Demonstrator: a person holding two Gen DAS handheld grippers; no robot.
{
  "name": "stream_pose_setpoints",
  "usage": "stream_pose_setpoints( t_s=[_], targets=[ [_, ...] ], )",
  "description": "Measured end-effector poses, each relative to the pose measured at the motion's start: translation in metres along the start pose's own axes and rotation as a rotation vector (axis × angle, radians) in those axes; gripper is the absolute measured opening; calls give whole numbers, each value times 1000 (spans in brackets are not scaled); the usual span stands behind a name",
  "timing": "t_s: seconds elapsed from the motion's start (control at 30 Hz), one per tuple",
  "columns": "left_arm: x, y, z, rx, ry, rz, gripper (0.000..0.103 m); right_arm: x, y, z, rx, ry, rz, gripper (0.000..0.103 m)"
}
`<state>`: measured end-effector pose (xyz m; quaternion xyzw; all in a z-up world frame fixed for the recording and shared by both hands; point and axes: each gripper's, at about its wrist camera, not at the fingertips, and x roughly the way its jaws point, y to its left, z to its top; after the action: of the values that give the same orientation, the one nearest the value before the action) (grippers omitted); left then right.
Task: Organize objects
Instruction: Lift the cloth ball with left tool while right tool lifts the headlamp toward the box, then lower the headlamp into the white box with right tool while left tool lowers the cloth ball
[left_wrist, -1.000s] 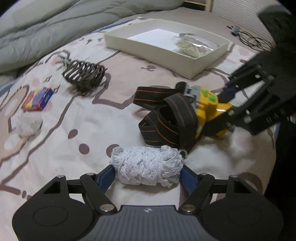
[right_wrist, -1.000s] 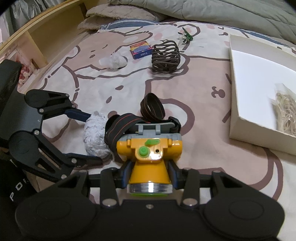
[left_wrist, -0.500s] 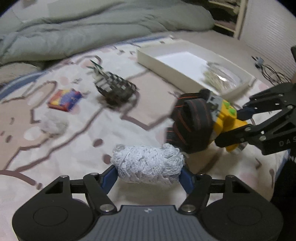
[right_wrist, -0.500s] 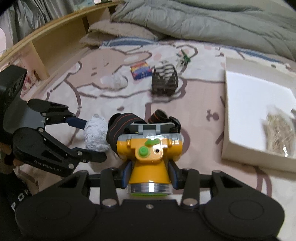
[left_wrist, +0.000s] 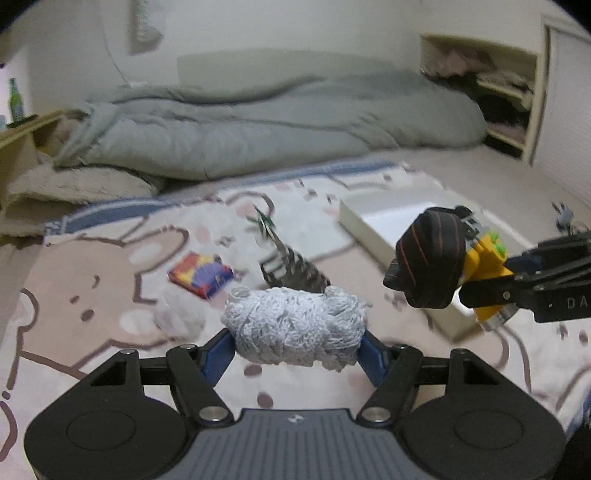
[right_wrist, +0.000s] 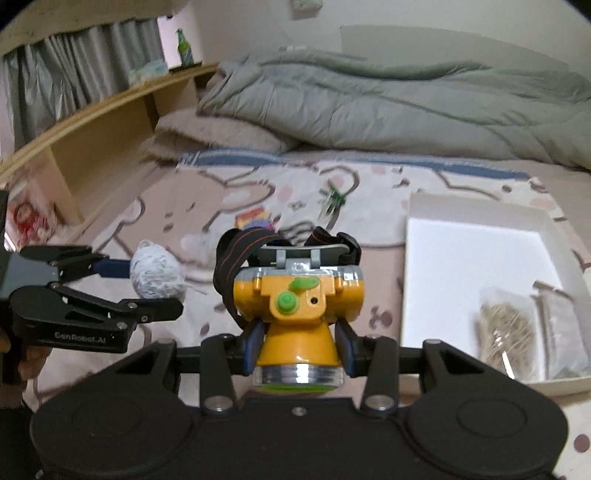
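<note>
My left gripper is shut on a white lace bundle and holds it above the bed; it also shows in the right wrist view. My right gripper is shut on a yellow headlamp with a black strap, held in the air; the headlamp also shows at the right of the left wrist view. A white open box lies on the bed to the right, with a bag of rubber bands inside.
On the patterned bedsheet lie a black wire holder, a small colourful box, a white crumpled wad and a green clip. A grey duvet is piled at the back. A wooden shelf runs along the left.
Both grippers have risen off the bed with their loads, and both views have tilted up to show the duvet and wall. The headlamp strap now hangs free.
</note>
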<state>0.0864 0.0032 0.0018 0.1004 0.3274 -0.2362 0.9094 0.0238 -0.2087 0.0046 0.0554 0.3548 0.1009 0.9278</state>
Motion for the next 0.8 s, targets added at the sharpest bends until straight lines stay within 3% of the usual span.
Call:
stream_pose_setpoints(
  t_s=[0.47,0.8],
  targets=[
    [-14,-16,21,-90,-115,-7,71,-18,-43,45,27,-114,-93,43],
    [17,-29,64,-57,-199,-32,71,2,-137,88,83,-165,-235,43]
  ],
)
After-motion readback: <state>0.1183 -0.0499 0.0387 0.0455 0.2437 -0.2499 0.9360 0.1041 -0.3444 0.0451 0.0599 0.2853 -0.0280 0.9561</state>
